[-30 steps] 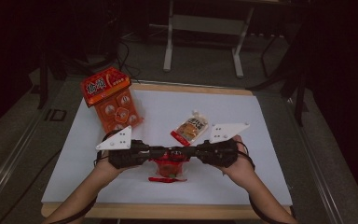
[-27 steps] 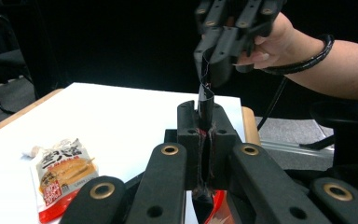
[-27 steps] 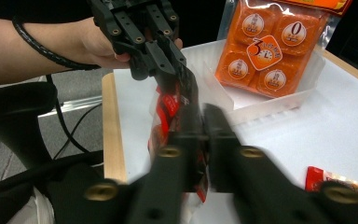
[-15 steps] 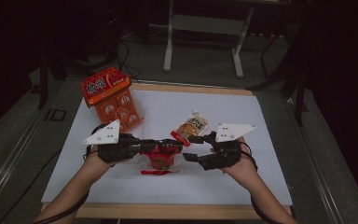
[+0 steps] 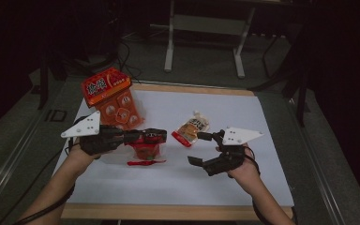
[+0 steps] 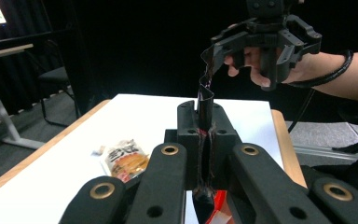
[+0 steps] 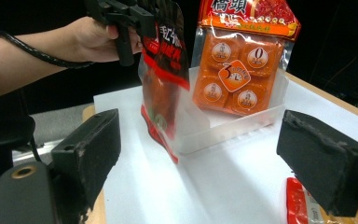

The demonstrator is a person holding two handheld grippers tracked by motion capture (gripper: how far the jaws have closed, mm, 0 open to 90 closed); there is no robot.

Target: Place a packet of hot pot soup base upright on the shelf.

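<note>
Dark room all round, with a white-covered tabletop (image 5: 178, 183) edged in pale wood as the one lit surface. The left gripper (image 5: 155, 136) has its fingers closed flat on the top edge of a red snack pouch (image 5: 145, 149), which hangs upright below them, its long axis running top to bottom; the left gripper view looks straight down the clamped seam (image 6: 204, 140). A thin red torn-off strip (image 5: 146, 162) lies on the tabletop just in front of the pouch. The right gripper (image 5: 205, 148) is well apart from the pouch, off to its right, fingers spread wide and holding nothing; through its own view the pouch (image 7: 164, 74) stands ahead between the two open pads. So the pouch lies leftward of the free fingers, and the left hand is by far the nearer, already gripping it. Behind the pouch a clear plastic tray (image 7: 233, 123) holds an orange multi-pack (image 5: 113, 96) propped upright. A smaller pale snack sachet (image 5: 193, 129) lies flat near the right gripper, just beyond its fingers.
</note>
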